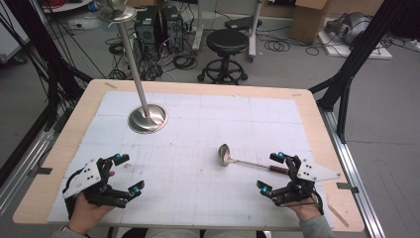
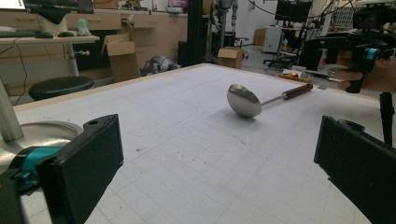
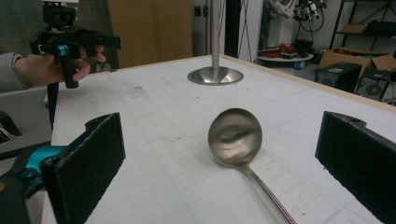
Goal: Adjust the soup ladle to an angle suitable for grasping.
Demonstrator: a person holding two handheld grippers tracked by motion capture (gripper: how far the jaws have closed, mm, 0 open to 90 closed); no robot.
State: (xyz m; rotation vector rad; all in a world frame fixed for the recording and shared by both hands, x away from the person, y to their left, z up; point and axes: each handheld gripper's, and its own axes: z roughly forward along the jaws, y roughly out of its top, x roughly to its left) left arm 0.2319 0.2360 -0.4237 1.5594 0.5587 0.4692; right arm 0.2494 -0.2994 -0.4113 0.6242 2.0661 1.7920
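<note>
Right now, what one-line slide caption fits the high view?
Open left gripper and right gripper flank a ladle on the table.

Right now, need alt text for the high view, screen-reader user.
A steel ladle lies on the white gridded table mat, its dark handle end by the right claw, which stands open and empty. The left claw is open too at the near left, and a metal stand with a round base rises farther back.
</note>
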